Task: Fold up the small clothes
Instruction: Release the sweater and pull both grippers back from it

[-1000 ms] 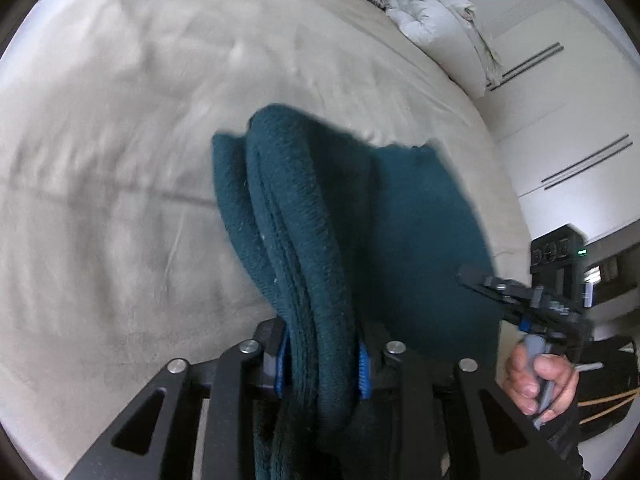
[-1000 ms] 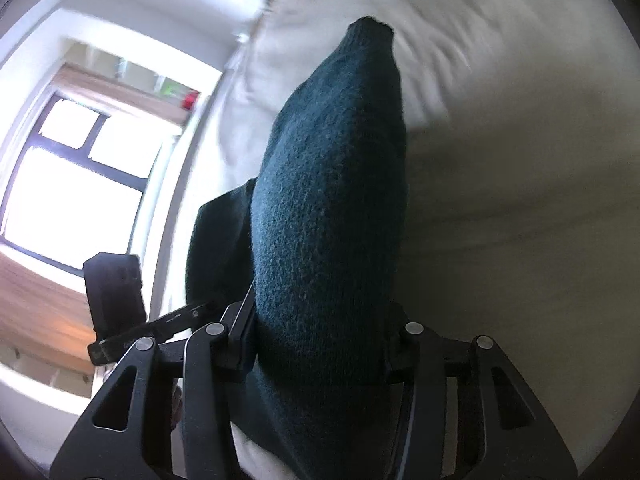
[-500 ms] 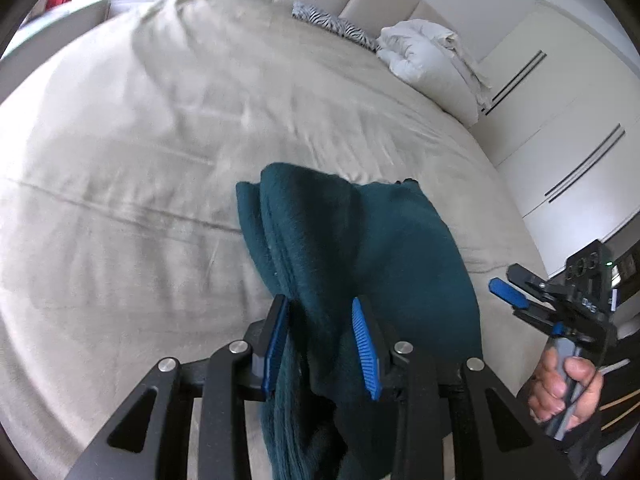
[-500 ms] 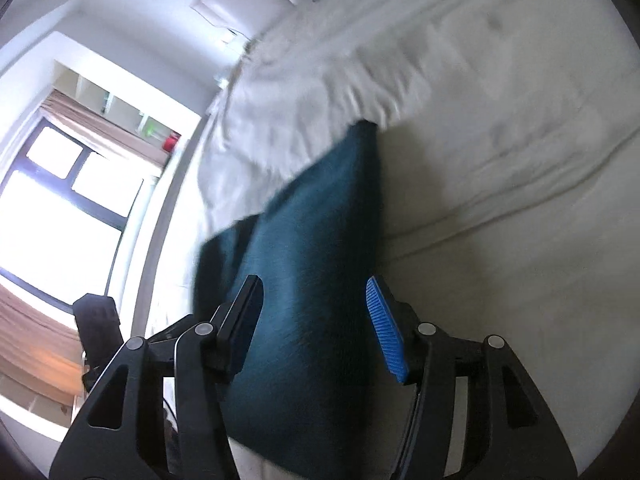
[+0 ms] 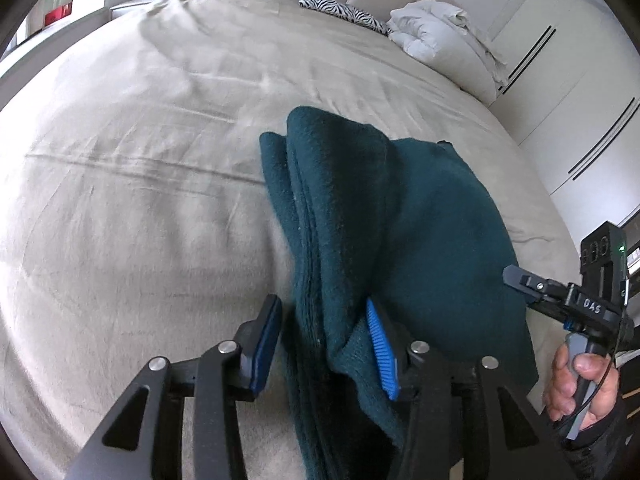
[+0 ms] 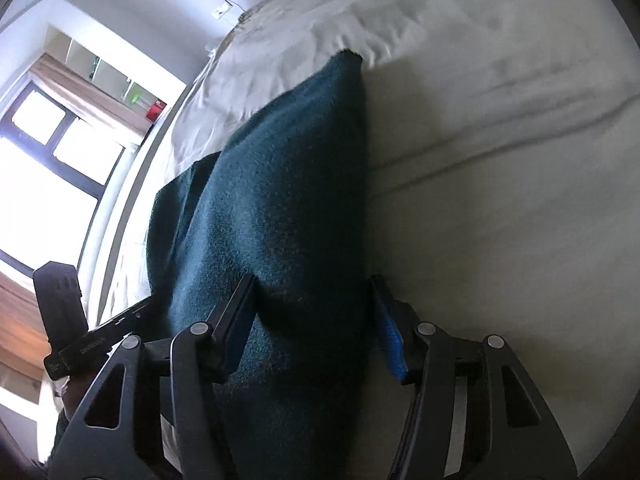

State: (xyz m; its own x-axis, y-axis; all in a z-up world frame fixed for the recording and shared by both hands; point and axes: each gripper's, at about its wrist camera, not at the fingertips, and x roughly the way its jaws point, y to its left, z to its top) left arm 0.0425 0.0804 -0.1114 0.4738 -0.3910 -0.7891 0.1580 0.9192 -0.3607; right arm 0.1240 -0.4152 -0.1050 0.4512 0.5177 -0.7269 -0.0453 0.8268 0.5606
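Note:
A dark teal knit garment (image 5: 400, 232) lies folded in layers on the beige bed (image 5: 140, 200). My left gripper (image 5: 326, 344) is open, its blue-padded jaws spread either side of the garment's near left edge, no longer pinching it. My right gripper (image 6: 312, 320) is open too, jaws wide apart around the garment (image 6: 280, 200) at its near right edge. The right gripper and the hand holding it show in the left wrist view (image 5: 568, 300). The left gripper's body shows at the left of the right wrist view (image 6: 80, 320).
A white bundled duvet (image 5: 440, 40) and a zebra-striped pillow (image 5: 344, 10) lie at the head of the bed. White wardrobe doors (image 5: 580, 100) stand at the right. A bright window (image 6: 36, 180) is on the left side.
Both grippers were shut on the lifted garment a second ago. They have since opened and let go, and the garment now rests on the bed.

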